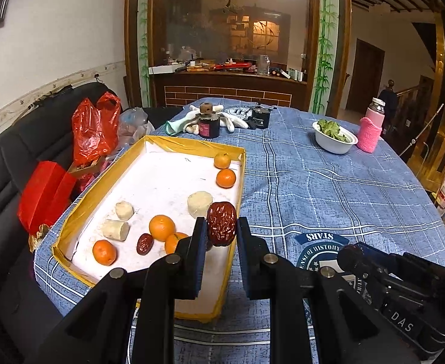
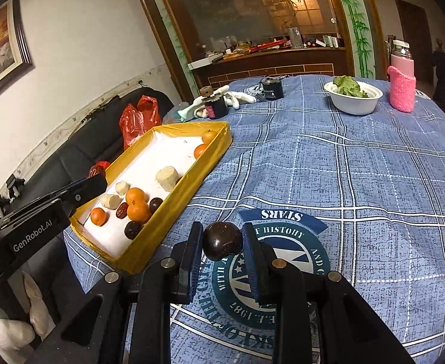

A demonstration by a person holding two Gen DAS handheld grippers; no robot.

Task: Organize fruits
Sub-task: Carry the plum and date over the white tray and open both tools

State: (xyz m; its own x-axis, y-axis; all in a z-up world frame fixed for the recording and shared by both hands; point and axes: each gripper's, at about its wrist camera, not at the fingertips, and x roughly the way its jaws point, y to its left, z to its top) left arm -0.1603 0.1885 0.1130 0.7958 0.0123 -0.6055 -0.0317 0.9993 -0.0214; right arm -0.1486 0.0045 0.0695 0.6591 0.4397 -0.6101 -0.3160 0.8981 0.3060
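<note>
Both pairs of fingers are clamped on fruit: the left gripper [image 1: 221,227] pinches a wrinkled red date [image 1: 221,224] at its tips, angled down over the near right edge of the yellow-rimmed tray [image 1: 71,209], and the right gripper [image 2: 222,242] squeezes a dark round fruit [image 2: 222,240] above the blue plaid tablecloth [image 2: 343,182], right of the tray. Only the right wrist view shows two more dark round fruits [image 2: 132,230] among the tray's oranges [image 2: 135,195], hidden behind its wall in the left view.
</note>
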